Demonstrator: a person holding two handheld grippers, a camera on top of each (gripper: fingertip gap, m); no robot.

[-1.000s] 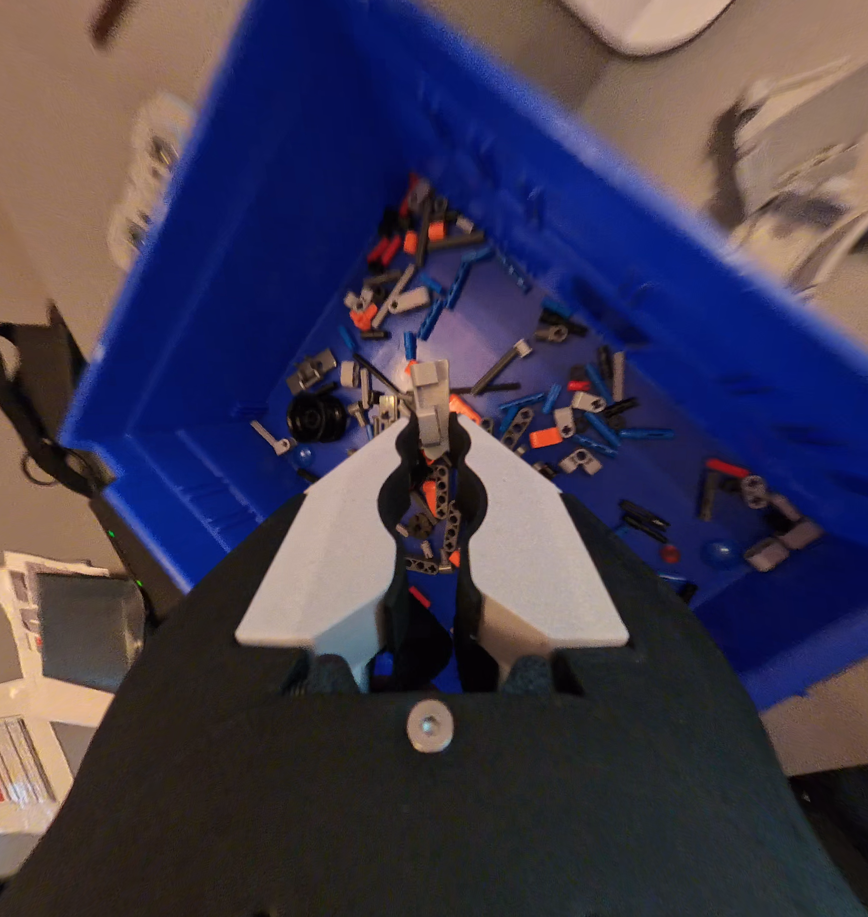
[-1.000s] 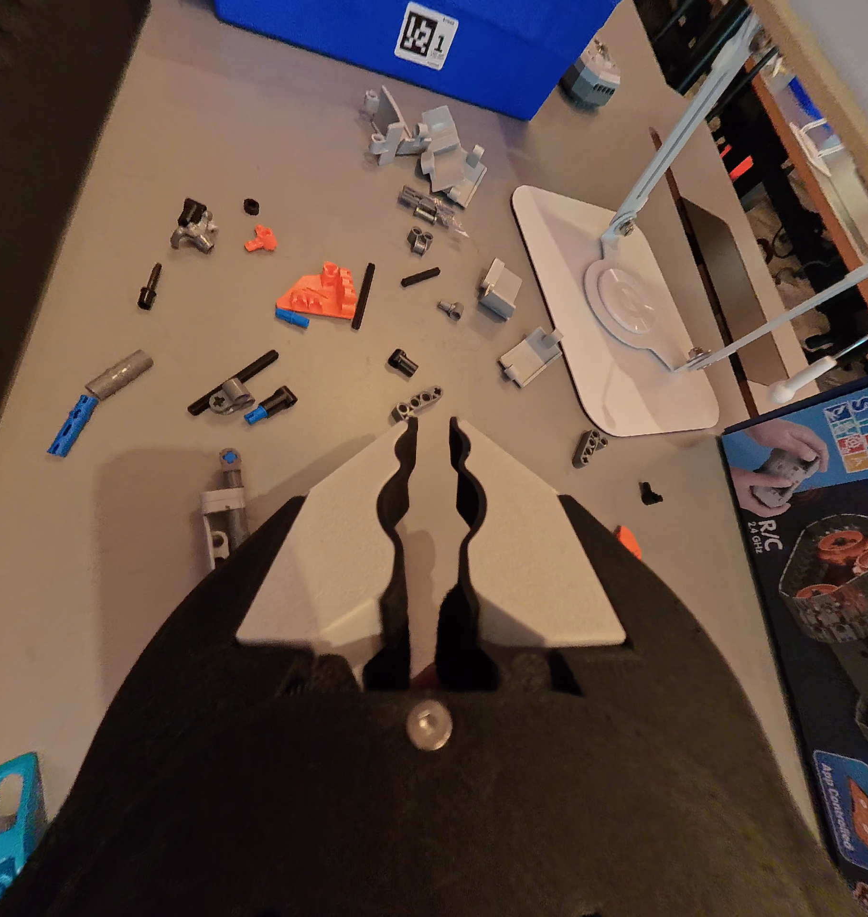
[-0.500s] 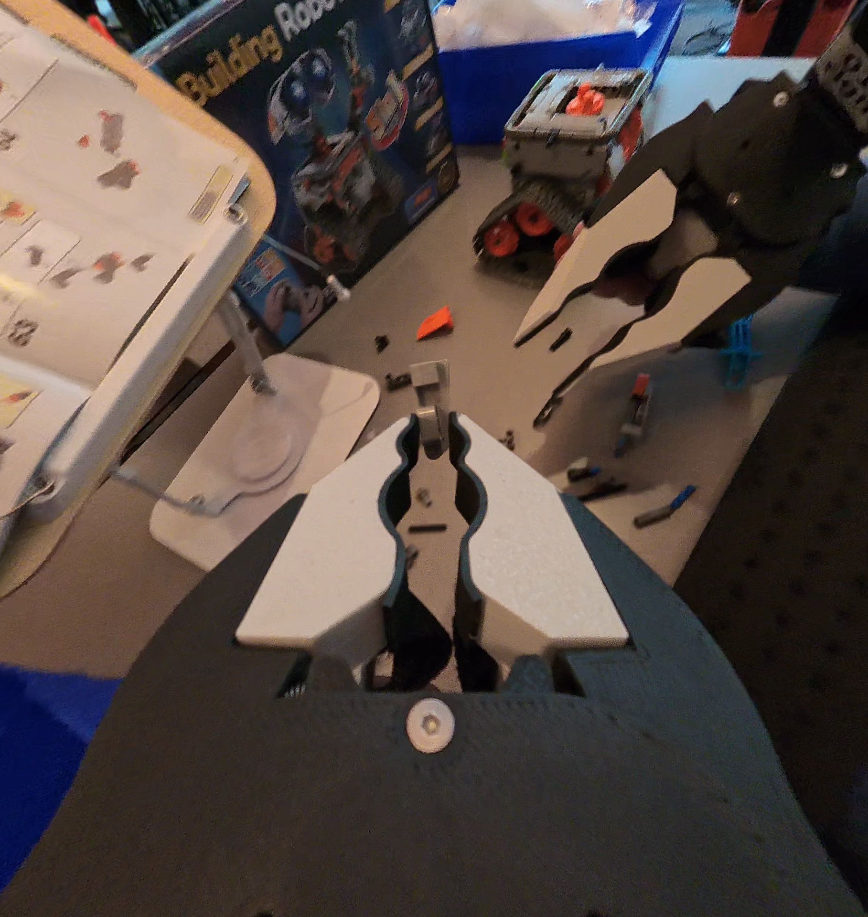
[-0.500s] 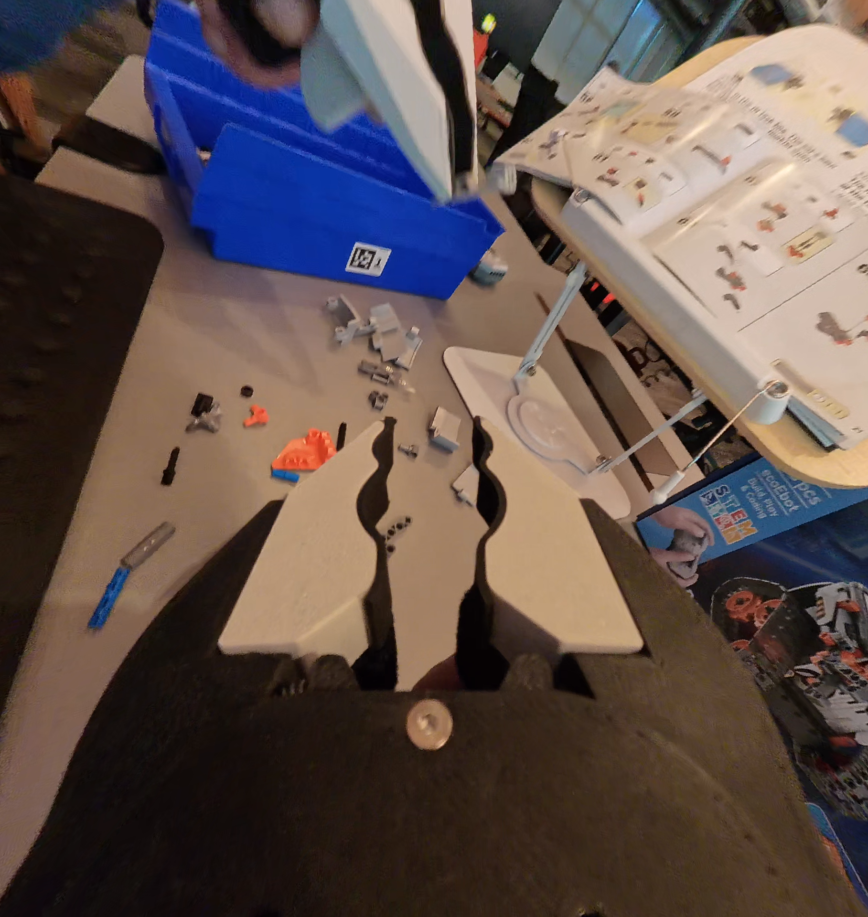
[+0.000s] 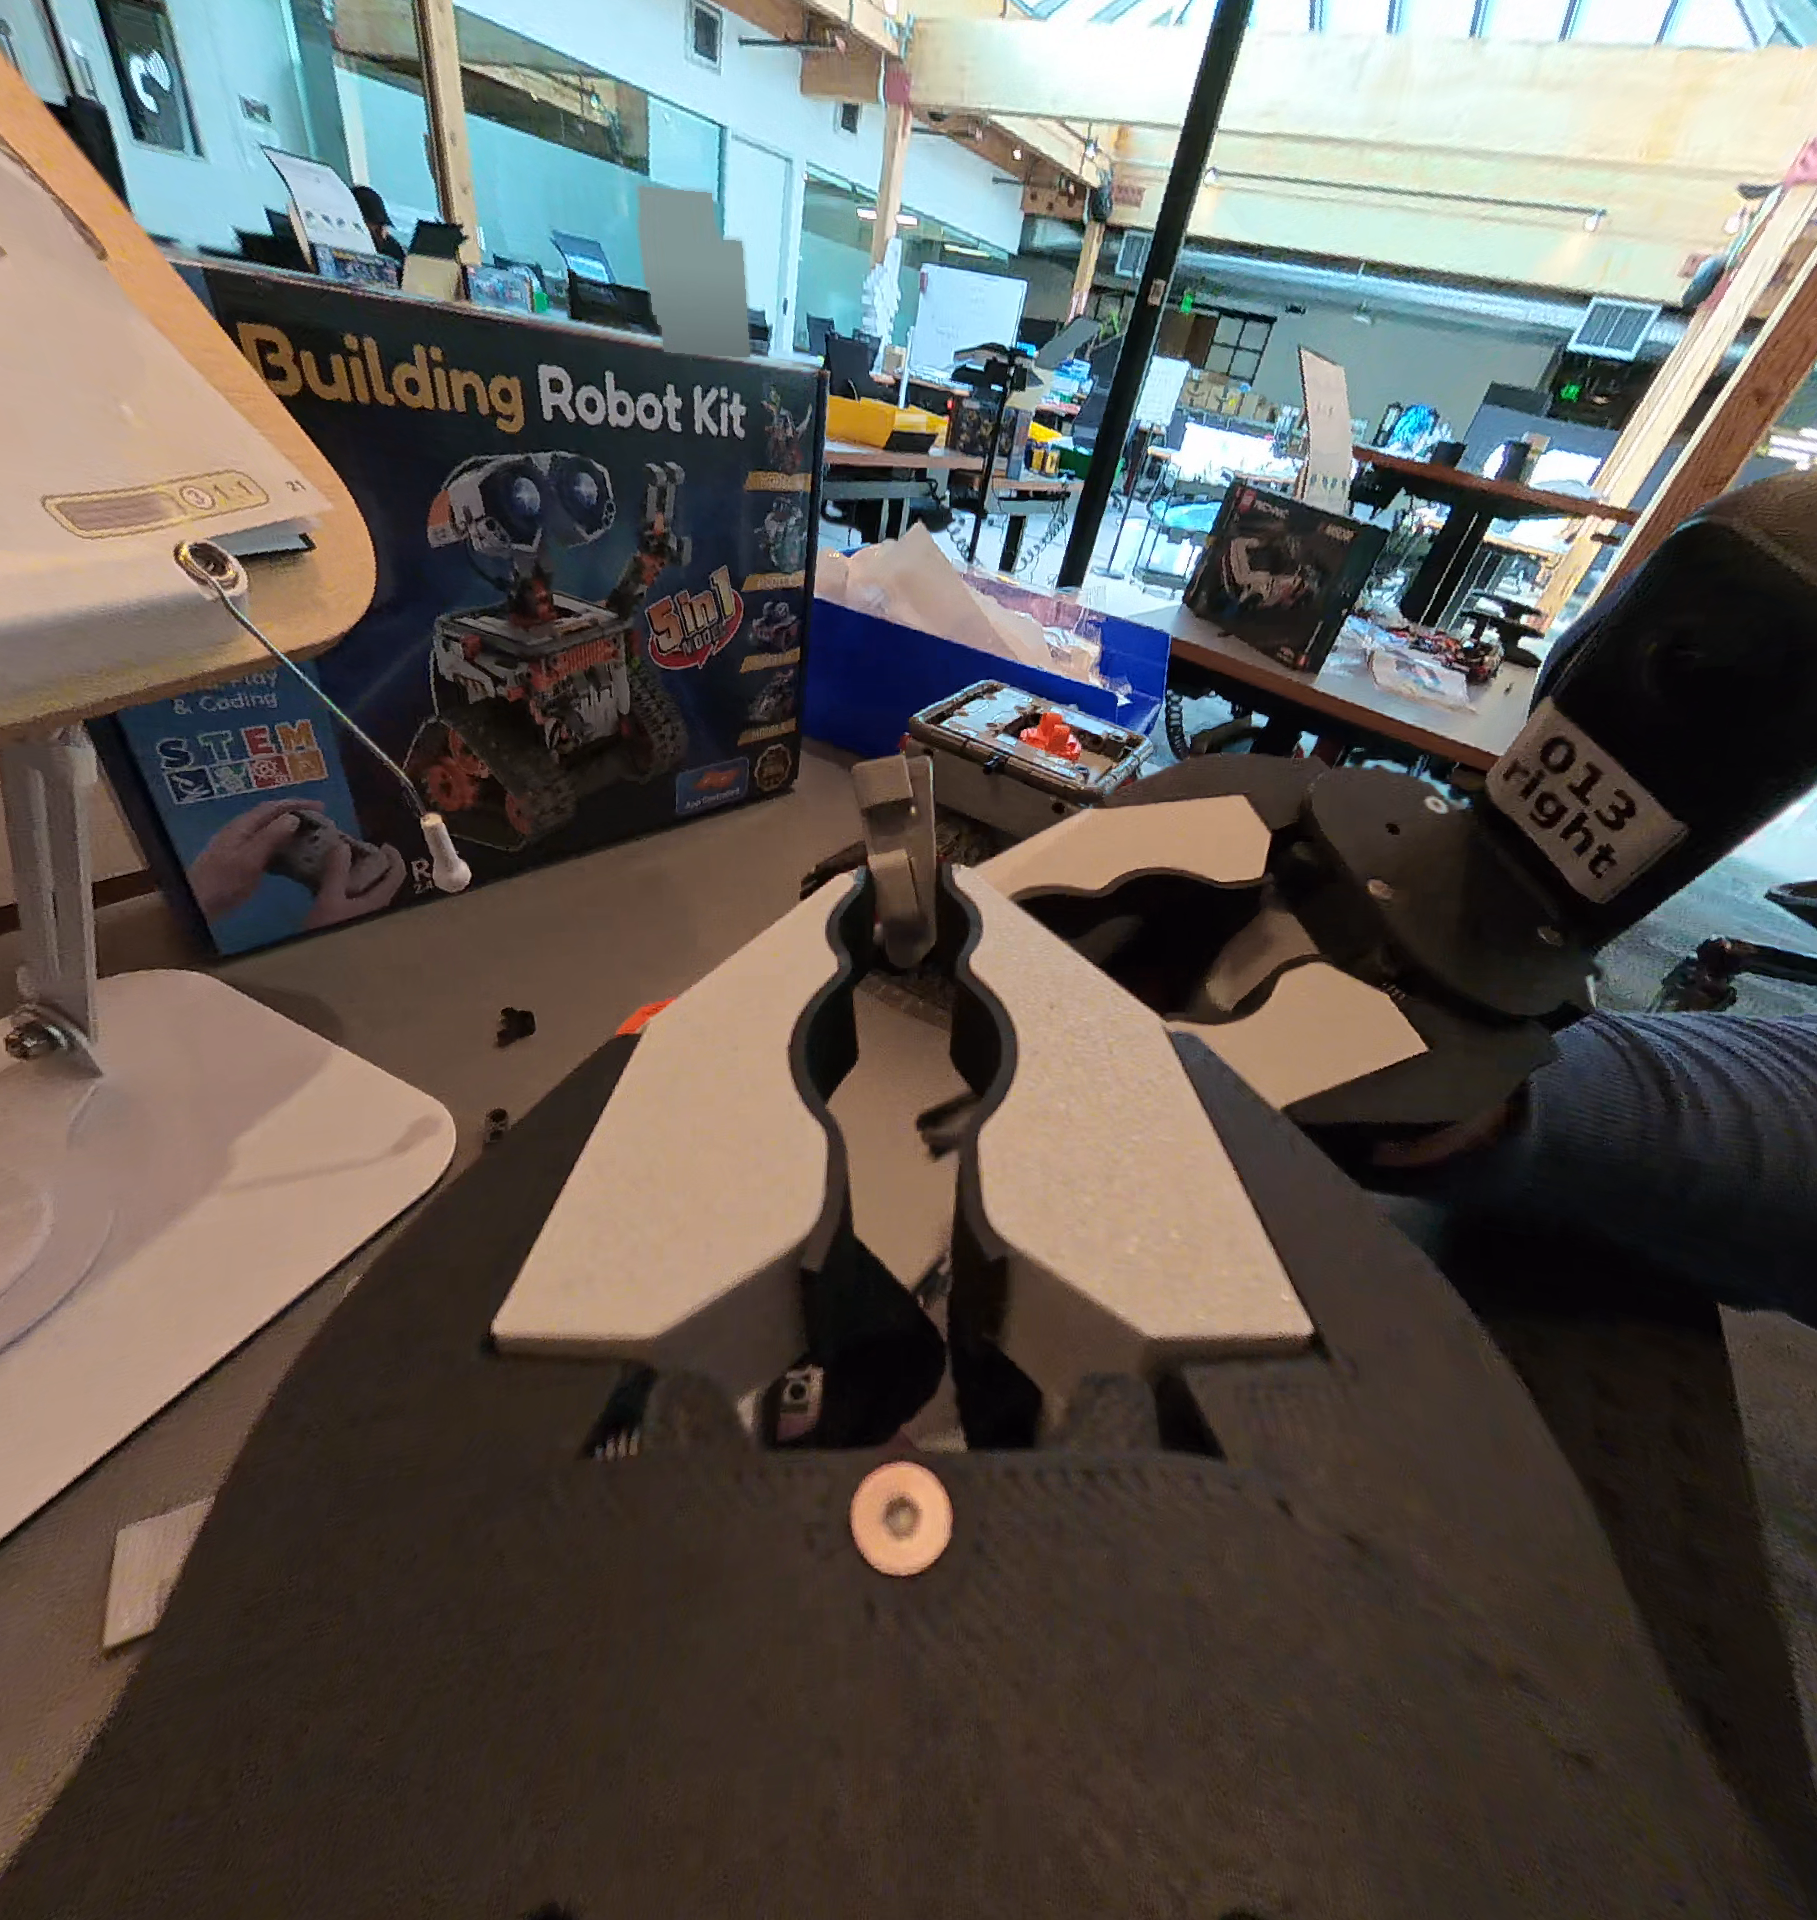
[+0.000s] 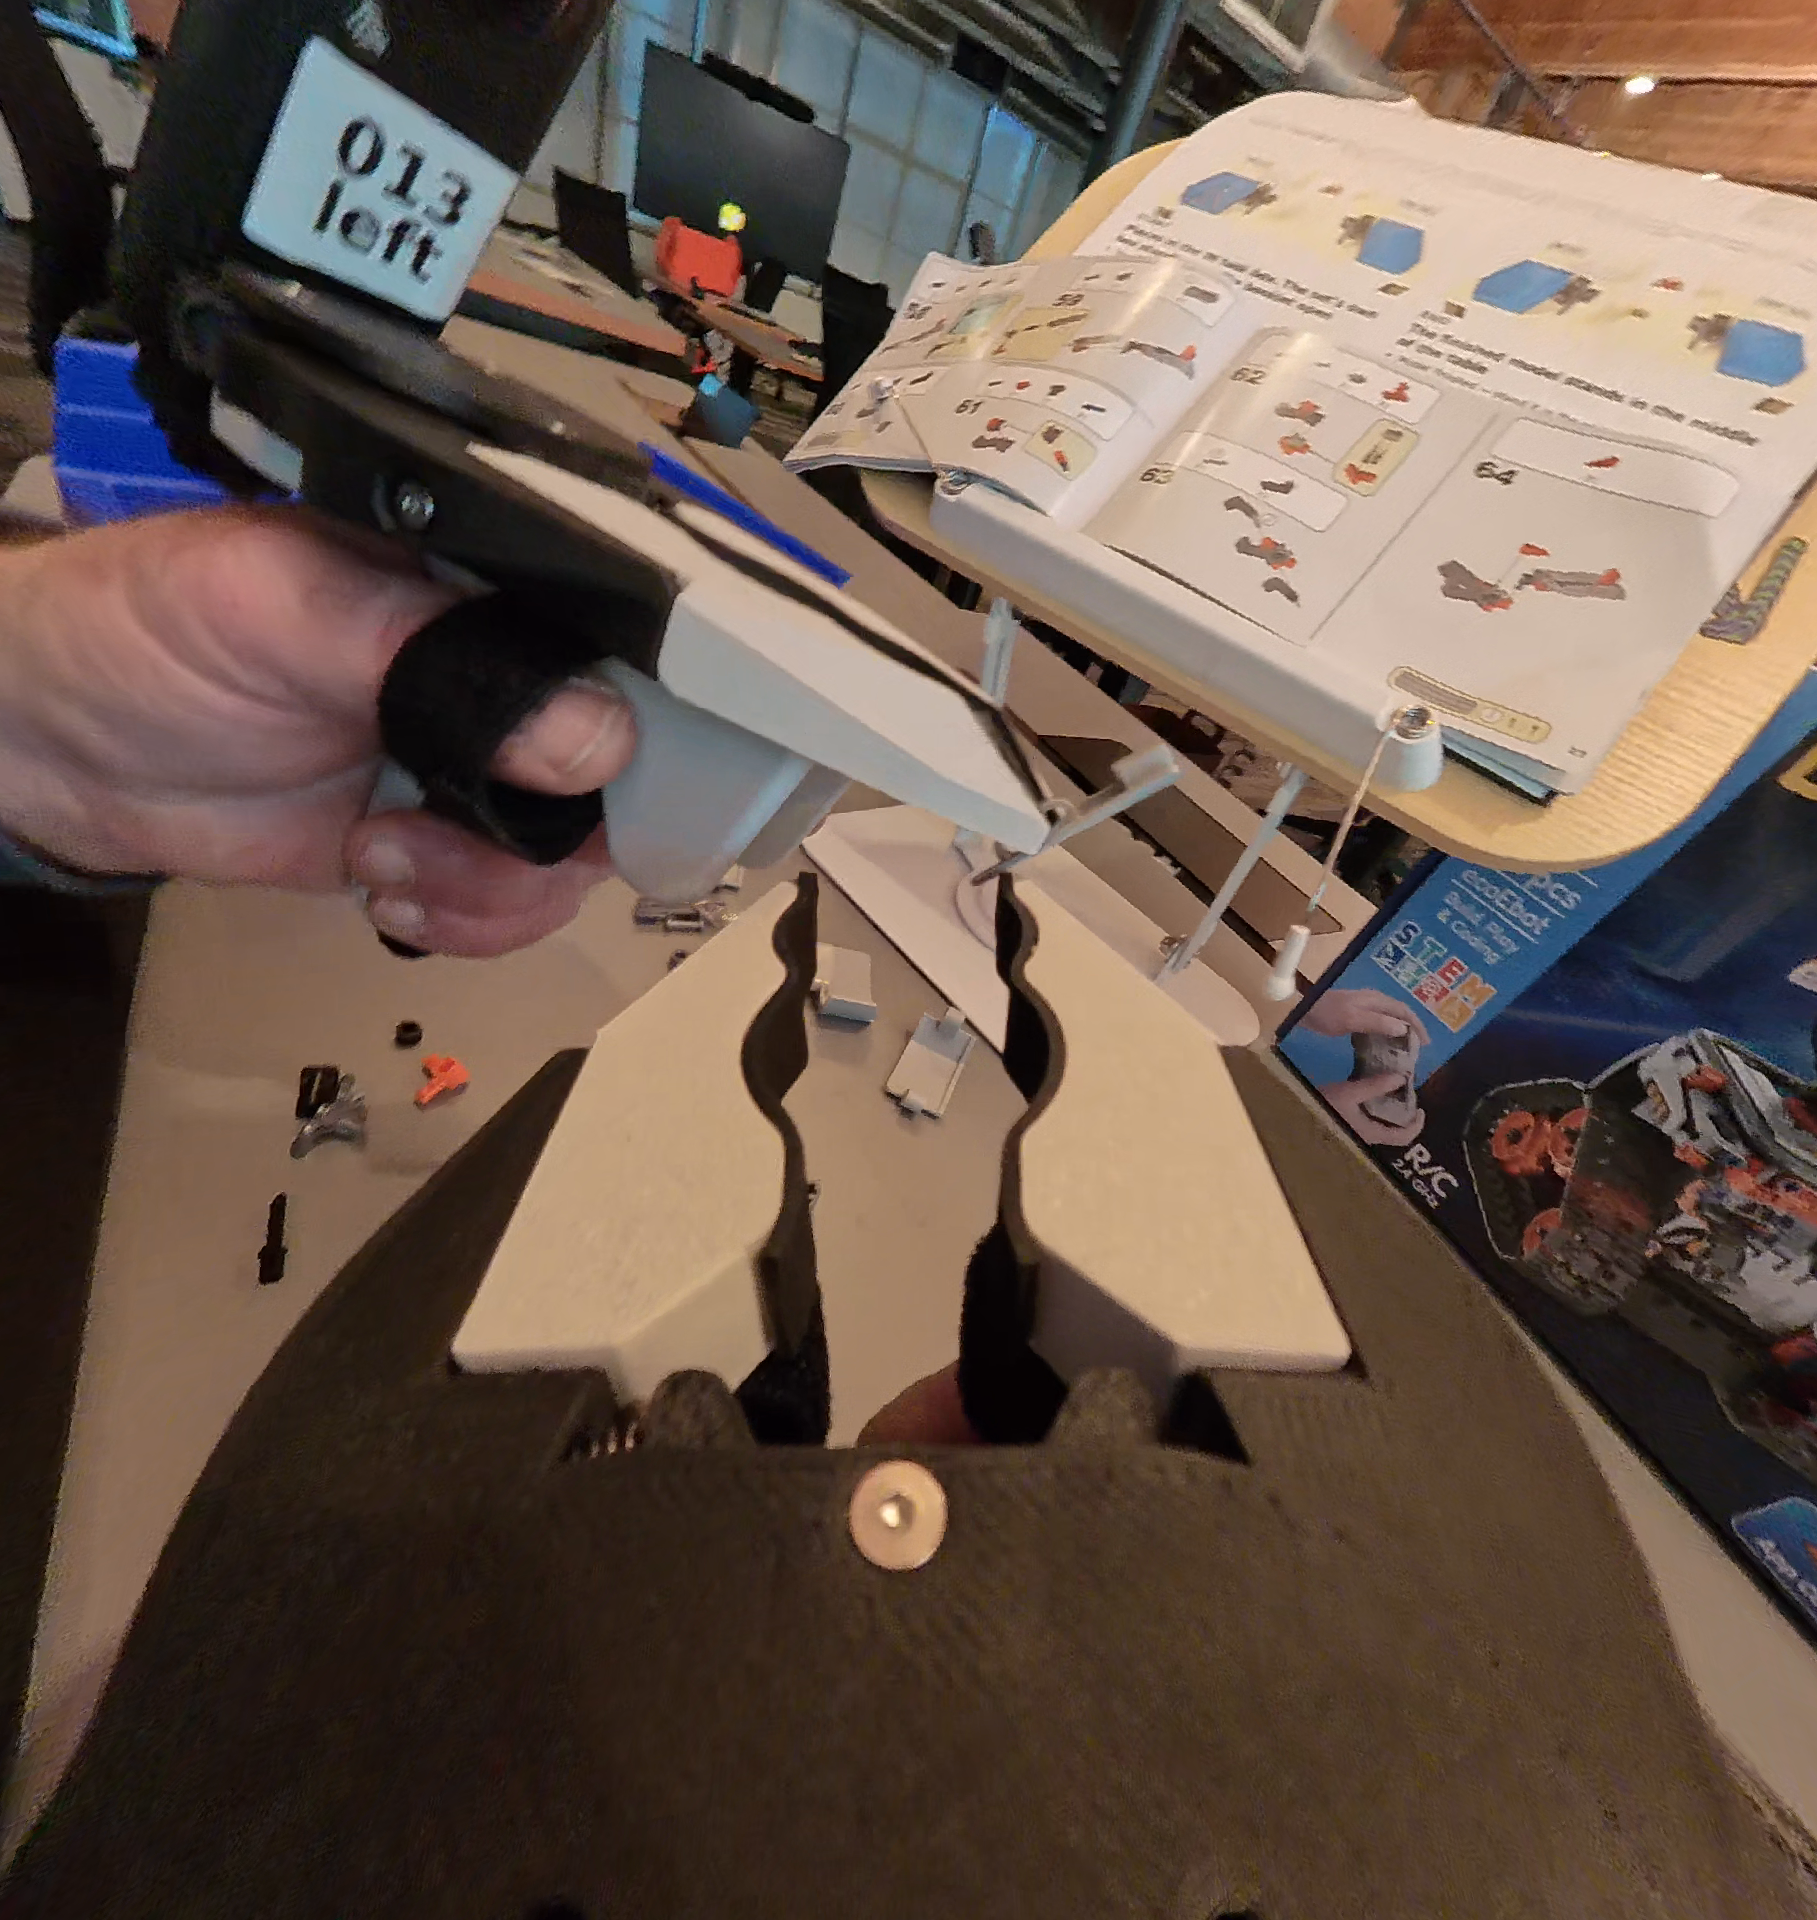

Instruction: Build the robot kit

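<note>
Left wrist view: left claw [image 5: 902, 894] pinches angular grey plastic piece [image 5: 896, 831]; right claw [image 6: 899, 896] gapes empty.

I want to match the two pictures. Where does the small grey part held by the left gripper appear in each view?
Left wrist view: the grey part stands upright above centre, pinched at the left gripper tips.
Right wrist view: the same part juts from that gripper's tips, near the middle.
Shared landmark: the kit box, left here, right edge there.
</note>
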